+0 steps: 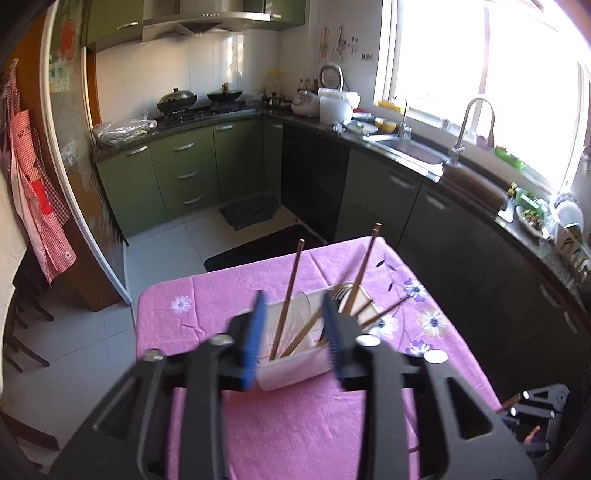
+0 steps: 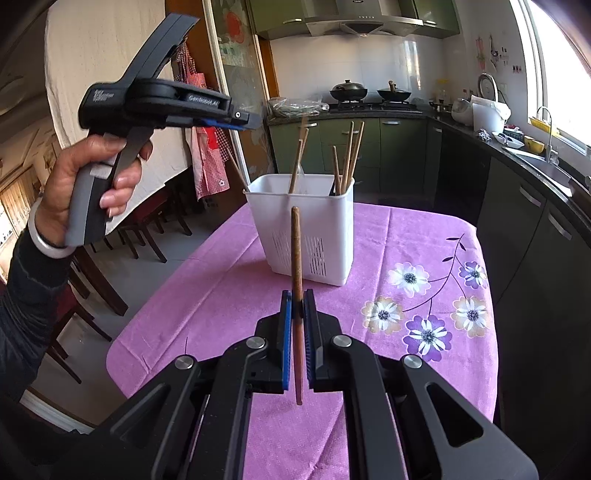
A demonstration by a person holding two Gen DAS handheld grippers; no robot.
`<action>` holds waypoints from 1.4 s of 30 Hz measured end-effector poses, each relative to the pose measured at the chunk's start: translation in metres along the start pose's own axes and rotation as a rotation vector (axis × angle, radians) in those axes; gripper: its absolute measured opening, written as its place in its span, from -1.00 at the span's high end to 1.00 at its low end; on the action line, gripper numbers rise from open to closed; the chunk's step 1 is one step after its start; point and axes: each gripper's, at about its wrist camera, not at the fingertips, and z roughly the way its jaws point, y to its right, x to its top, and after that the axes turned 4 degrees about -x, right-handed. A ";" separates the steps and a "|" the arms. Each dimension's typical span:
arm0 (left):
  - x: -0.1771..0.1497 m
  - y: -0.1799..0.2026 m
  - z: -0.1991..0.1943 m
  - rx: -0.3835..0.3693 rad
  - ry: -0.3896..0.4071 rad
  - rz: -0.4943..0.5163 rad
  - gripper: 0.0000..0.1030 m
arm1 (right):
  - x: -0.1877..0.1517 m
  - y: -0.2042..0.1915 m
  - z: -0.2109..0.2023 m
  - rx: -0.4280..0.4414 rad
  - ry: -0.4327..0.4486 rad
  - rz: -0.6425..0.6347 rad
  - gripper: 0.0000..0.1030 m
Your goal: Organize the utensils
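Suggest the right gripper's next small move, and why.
Probably carry the chopstick forward and up over the white holder. The right gripper is shut on it, upright, short of the holder where other chopsticks stand. The left gripper is open above it.

Left gripper side print: on the black body of the left gripper, seen from the right wrist camera, pale lettering reads roughly "Genrobot.AI"; the middle letters blur, so that reading is a best effort.
Left gripper rear block: a small pale two-line mark sits at the back end of that same tool, too smeared to make out a single word.
Range hood: there's a short mark on the front of the range hood up top, too small to read.
Wall decorations: little stickers by the window carry nothing legible.
Left wrist view: no readable text anywhere.
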 end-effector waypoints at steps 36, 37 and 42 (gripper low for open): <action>-0.212 -0.045 -0.083 0.100 0.151 -0.242 -0.81 | 0.168 0.008 0.101 -0.090 0.089 0.071 0.86; -0.213 -0.045 -0.083 0.100 0.150 -0.242 -0.81 | 0.166 0.008 0.106 -0.082 0.078 0.074 0.84; -0.212 -0.039 -0.085 0.106 0.154 -0.227 -0.81 | 0.153 0.006 0.091 -0.062 0.105 0.069 0.50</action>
